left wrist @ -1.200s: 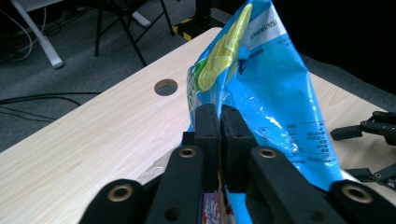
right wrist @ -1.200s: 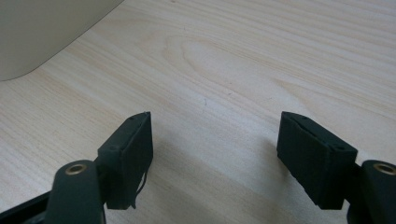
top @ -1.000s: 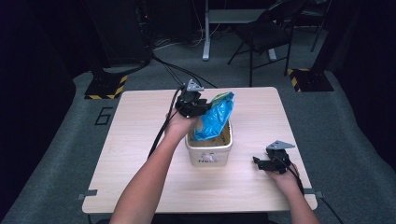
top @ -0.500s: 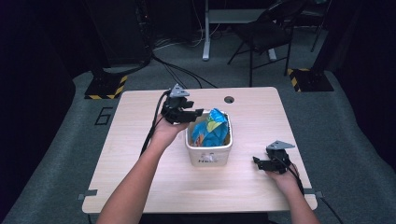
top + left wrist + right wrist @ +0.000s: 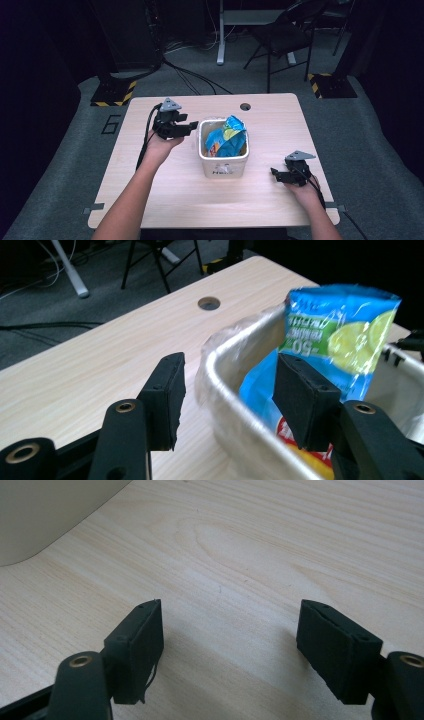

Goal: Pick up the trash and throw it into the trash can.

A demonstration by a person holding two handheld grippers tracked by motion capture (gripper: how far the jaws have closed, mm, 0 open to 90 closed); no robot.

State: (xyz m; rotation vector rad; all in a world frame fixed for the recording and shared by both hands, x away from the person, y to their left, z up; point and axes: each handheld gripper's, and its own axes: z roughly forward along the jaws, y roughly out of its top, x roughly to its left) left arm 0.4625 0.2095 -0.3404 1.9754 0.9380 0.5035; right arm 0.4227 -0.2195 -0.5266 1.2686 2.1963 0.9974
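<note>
While the blue snack bag (image 5: 227, 140) sat upright inside the white bin (image 5: 223, 167), near the middle of the table (image 5: 150, 200), the left tool (image 5: 186, 128) hung just off the bin's left wall, close to it but apart. Its jaws had just been opening, and they stood well apart with nothing pressed between them. From the left gripper view, one pad (image 5: 167, 395) was outside over bare wood, while the other pad (image 5: 300, 400) showed in front of the bag (image 5: 340, 335), with the bin's plastic-lined rim (image 5: 235, 390) running between the two. The bag's crimped top edge rose above the rim, and a lime picture showed on its face; an orange and red patch showed lower down in the bin.

Over toward the table's near right corner, the right tool (image 5: 276, 174) lay low at the tabletop in the person's hand, well apart from the bin. In the right gripper view its jaws were spread wide over plain wood grain (image 5: 240, 570), gripping nothing, with the bin's pale wall (image 5: 45, 515) at the upper left. A round cable hole (image 5: 245, 106) sat near the table's far edge, behind the bin.
</note>
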